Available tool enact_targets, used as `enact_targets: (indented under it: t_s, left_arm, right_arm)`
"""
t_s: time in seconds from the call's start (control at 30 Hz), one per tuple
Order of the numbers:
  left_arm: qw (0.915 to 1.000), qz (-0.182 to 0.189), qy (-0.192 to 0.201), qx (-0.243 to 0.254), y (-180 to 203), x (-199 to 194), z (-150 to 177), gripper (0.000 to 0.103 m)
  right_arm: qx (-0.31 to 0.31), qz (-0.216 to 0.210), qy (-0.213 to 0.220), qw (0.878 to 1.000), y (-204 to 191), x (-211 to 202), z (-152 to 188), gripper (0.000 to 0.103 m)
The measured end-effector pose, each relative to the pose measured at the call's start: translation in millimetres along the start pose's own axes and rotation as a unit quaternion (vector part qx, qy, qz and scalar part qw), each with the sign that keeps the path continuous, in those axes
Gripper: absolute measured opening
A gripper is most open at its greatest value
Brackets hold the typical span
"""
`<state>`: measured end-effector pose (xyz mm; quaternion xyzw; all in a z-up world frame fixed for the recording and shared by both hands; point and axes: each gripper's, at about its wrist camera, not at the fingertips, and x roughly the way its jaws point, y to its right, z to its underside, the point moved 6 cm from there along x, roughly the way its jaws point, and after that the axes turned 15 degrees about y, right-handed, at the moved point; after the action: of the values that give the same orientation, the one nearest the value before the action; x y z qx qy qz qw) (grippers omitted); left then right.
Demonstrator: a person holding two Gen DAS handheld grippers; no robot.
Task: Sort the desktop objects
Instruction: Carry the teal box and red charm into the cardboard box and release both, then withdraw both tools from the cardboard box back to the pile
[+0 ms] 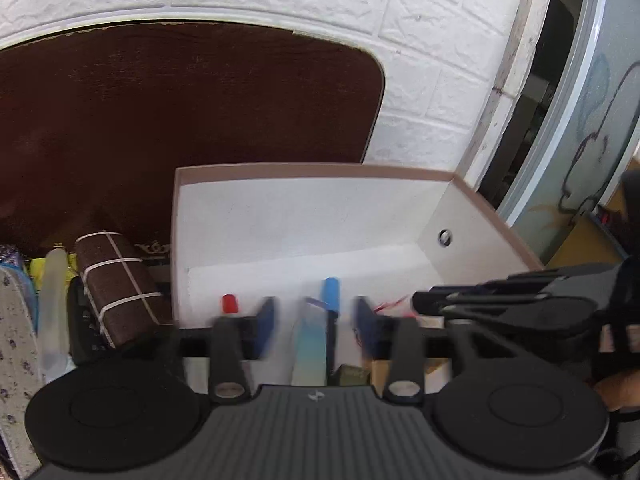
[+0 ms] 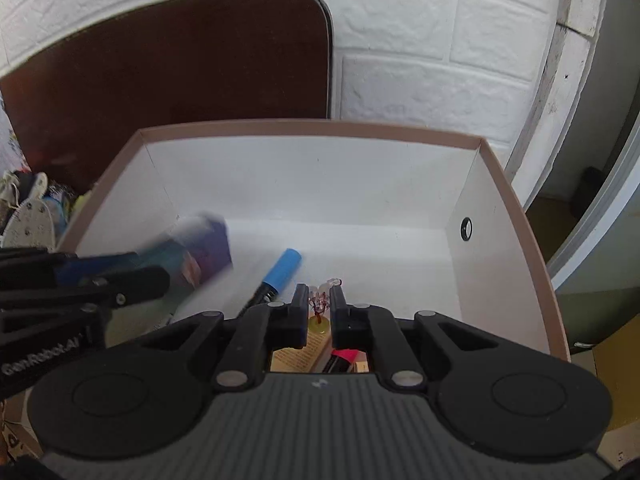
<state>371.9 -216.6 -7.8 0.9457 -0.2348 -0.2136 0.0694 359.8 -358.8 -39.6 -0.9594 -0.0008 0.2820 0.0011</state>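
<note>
At the far left of the left wrist view, a brown bundle (image 1: 120,288) tied with white bands is seen lying among blurred clutter on the surface beside the white box (image 1: 304,216); these things are judged as not yet sorted. What the clutter consists of cannot be made out.

The box is set against the white brick wall (image 1: 420,40), with the dark brown board (image 1: 180,120) behind it, and it is judged to serve as the collecting place. Inside it a red-capped item (image 1: 229,304) and a blue-capped marker (image 1: 331,294) are seen.

The left gripper (image 1: 316,316) is held over the near edge of the box with its fingers spread apart and released. A pale blue, smeared packet (image 1: 310,350) is seen between them without being pressed; it is judged to be dropping into the box. In the right wrist view the same packet appears as a blue and purple smear, so its exact shape cannot be told.

Further right, the right gripper (image 2: 319,300) is pointed down into the box. Its fingers are nearly closed, with a small red and clear trinket (image 2: 320,300) in the narrow gap; whether it is clamped or merely lies behind cannot be told. Below the fingers, 1 pink item (image 2: 344,356) and a printed yellow card (image 2: 296,354) are partly hidden by the gripper body.
</note>
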Motion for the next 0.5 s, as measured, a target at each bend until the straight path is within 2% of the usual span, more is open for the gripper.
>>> enact_targets:
  t_s: [0.07, 0.1, 0.17, 0.27, 0.3, 0.33, 0.5]
  left_arm:
    - [0.9996, -0.018, 0.017, -0.014, -3.2, -5.6, -4.5, 0.09]
    - [0.9995, -0.015, 0.024, -0.014, -2.8, -7.3, -6.6, 0.094]
    - [0.9996, -0.009, 0.025, -0.01, 0.5, -8.2, -9.4, 0.099]
    - [0.9994, -0.012, 0.029, -0.012, 2.6, -13.0, -10.3, 0.1]
    - [0.9994, -0.011, 0.031, -0.009, 4.2, -15.0, -10.3, 0.1]
    - [0.9994, -0.012, 0.031, -0.005, 5.9, -16.9, -10.2, 0.1]
    - [0.9993, -0.012, 0.033, 0.005, 9.6, -28.3, -8.5, 0.1]
  right_arm:
    - [0.006, 0.003, -0.001, 1.0, 2.6, -0.3, 0.5, 0.033]
    - [0.01, 0.003, 0.002, 1.0, 5.1, -1.9, -1.6, 0.048]
    - [0.014, -0.001, 0.005, 1.0, 6.3, -5.8, -1.8, 0.053]
    - [0.016, 0.002, 0.01, 1.0, 6.2, -13.7, -2.2, 0.075]
    - [0.017, 0.007, 0.011, 1.0, 6.1, -16.3, -1.3, 0.089]
    - [0.017, 0.007, 0.012, 1.0, 6.4, -19.1, -0.4, 0.091]
    - [0.022, 0.01, 0.014, 1.0, 5.7, -27.9, 3.9, 0.091]
